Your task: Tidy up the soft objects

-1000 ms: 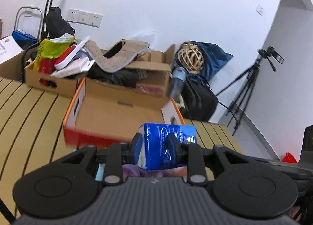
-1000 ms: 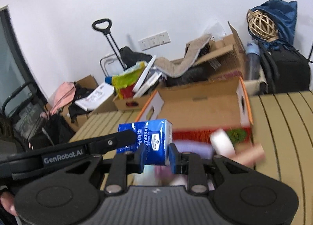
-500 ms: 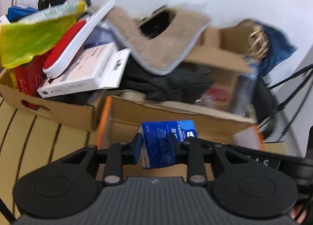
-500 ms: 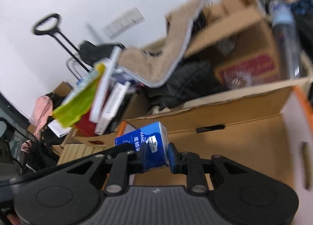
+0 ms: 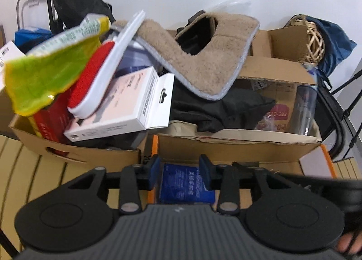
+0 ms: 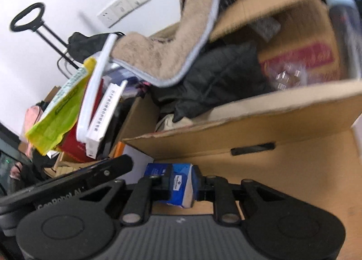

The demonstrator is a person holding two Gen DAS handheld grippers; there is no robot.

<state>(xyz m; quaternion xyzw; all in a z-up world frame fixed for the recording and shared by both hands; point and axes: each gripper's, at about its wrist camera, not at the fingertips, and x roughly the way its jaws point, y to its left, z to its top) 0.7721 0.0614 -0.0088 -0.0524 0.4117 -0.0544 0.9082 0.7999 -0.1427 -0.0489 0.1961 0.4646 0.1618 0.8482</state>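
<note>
1. Left wrist view: the left gripper points down into an orange-edged cardboard box. Its jaws are opening, and the blue tissue pack lies between the fingers, with a gap showing on each side, so the pads do not press on it.
2. Right wrist view: the right gripper is clamped on the same blue tissue pack, its jaws closing on it; both pads touch the pack's sides. The pack sits low inside the box, near the box's back wall.
3. Right wrist view: the black body of the left gripper lies just beside the right one, to the left in the picture.
4. Behind the box, a second carton is piled with a white retail box, a red-and-white brush-like item and a yellow-green bag.
5. A beige fleece mat drapes over a black quilted garment, which sits in a larger open carton.
6. A slatted wooden table carries the boxes. A fingertip shows at the lower right edge of the left wrist view.
</note>
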